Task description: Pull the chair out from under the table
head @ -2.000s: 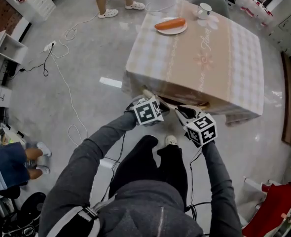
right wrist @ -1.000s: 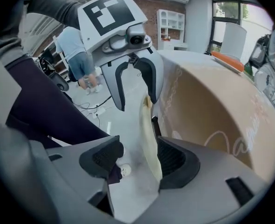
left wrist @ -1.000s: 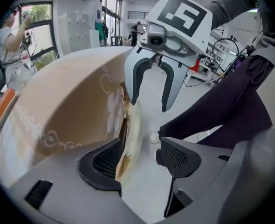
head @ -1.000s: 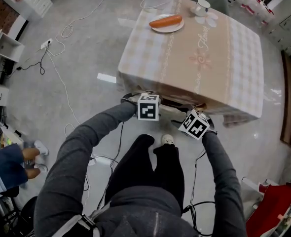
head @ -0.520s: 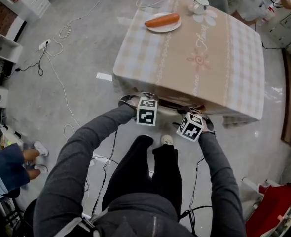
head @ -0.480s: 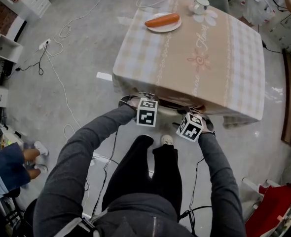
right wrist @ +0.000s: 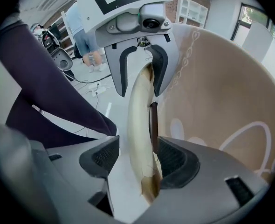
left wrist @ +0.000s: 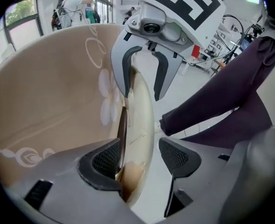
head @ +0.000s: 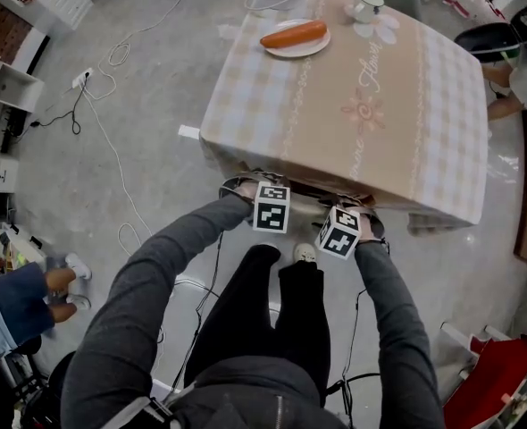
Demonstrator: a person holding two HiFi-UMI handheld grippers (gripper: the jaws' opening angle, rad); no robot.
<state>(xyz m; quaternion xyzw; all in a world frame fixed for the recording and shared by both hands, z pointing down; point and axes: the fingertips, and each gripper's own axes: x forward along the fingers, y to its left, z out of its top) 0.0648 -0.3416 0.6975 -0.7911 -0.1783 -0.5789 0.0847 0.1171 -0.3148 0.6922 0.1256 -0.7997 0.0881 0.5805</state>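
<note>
Two-handed, straddled rail of chair (left wrist: pixel 142 111) with left gripper (left wrist: pixel 140 158) and right gripper (right wrist: pixel 136 161), jaws apart; moved closer together than a second ago; left chair tucked under table's (head: pixel 353 88) near edge, seemingly barely pulled.

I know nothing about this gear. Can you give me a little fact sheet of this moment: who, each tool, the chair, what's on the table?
who: a person standing at the table, a tool in each hand
left gripper: jaws apart, astride the top edge of the chair back, not clamped
right gripper: jaws apart, astride the same edge
chair: under the table, mostly hidden by the tablecloth
on the table: carrot on a plate, cup
</note>
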